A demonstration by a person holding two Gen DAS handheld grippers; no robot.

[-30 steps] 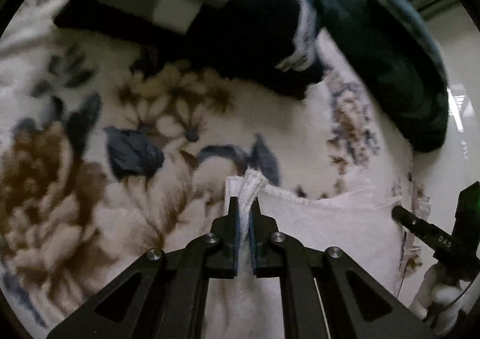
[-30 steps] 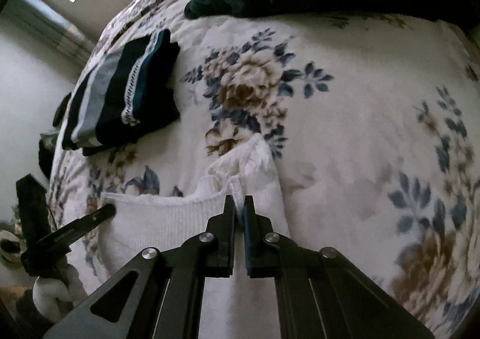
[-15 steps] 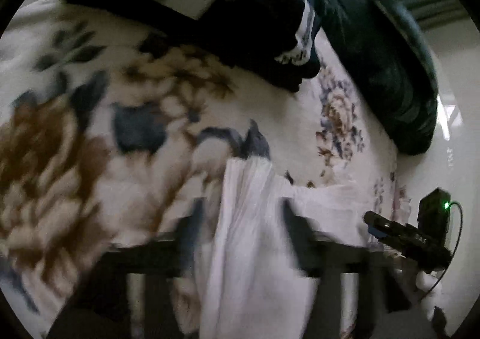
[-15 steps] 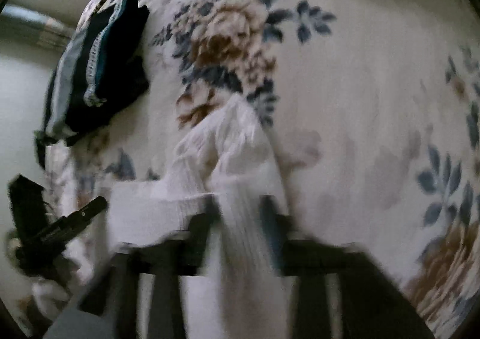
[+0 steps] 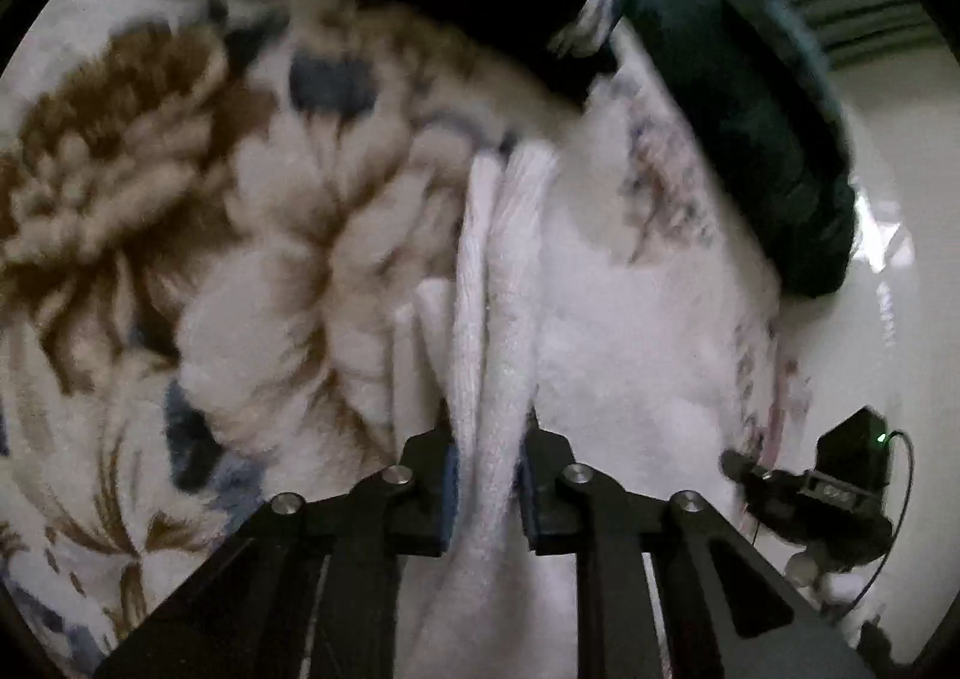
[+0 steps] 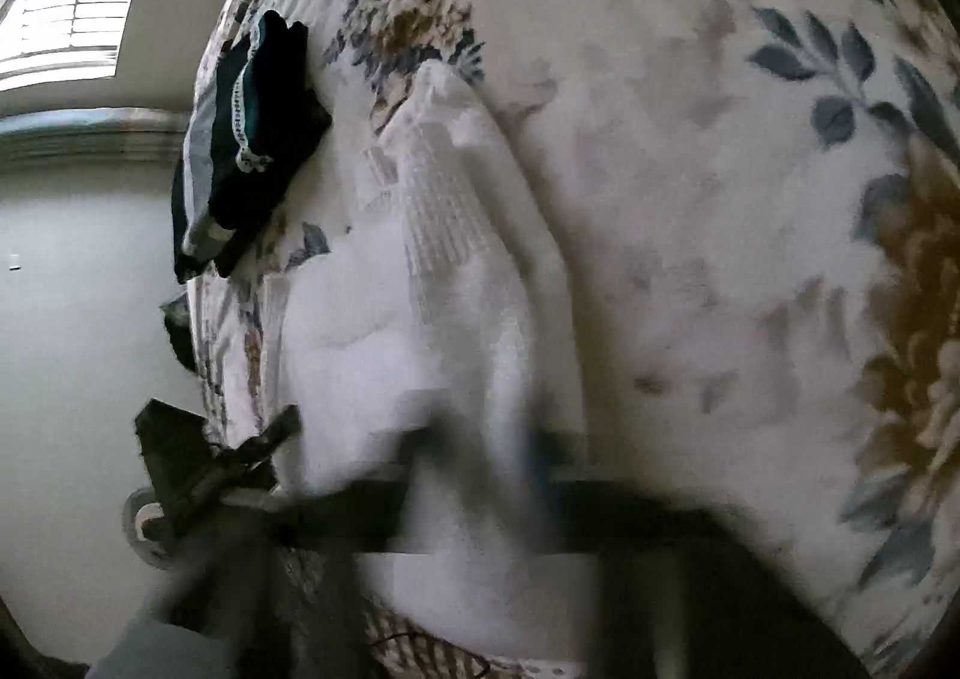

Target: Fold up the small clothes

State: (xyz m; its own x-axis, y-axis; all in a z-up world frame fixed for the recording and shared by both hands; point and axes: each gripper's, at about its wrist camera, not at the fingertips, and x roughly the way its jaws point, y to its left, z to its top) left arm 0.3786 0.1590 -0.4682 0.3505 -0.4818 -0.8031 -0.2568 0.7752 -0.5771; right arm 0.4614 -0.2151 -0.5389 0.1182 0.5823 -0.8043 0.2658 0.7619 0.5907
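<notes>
Both grippers pinch a white knit garment on the flowered bedspread.

The left gripper (image 5: 485, 490) has just closed its jaws on a bunched fold of the white garment (image 5: 504, 283), which lies on the floral blanket (image 5: 180, 259). Beyond sit a folded dark striped garment (image 6: 252, 138) and a dark green bundle (image 5: 750, 126). The blurred right gripper (image 6: 480, 475), jaws just closing, pinches the same white cloth.

No legible text, label, brand, number or sign appears in either wrist view; motion blur obscures fine detail.
</notes>
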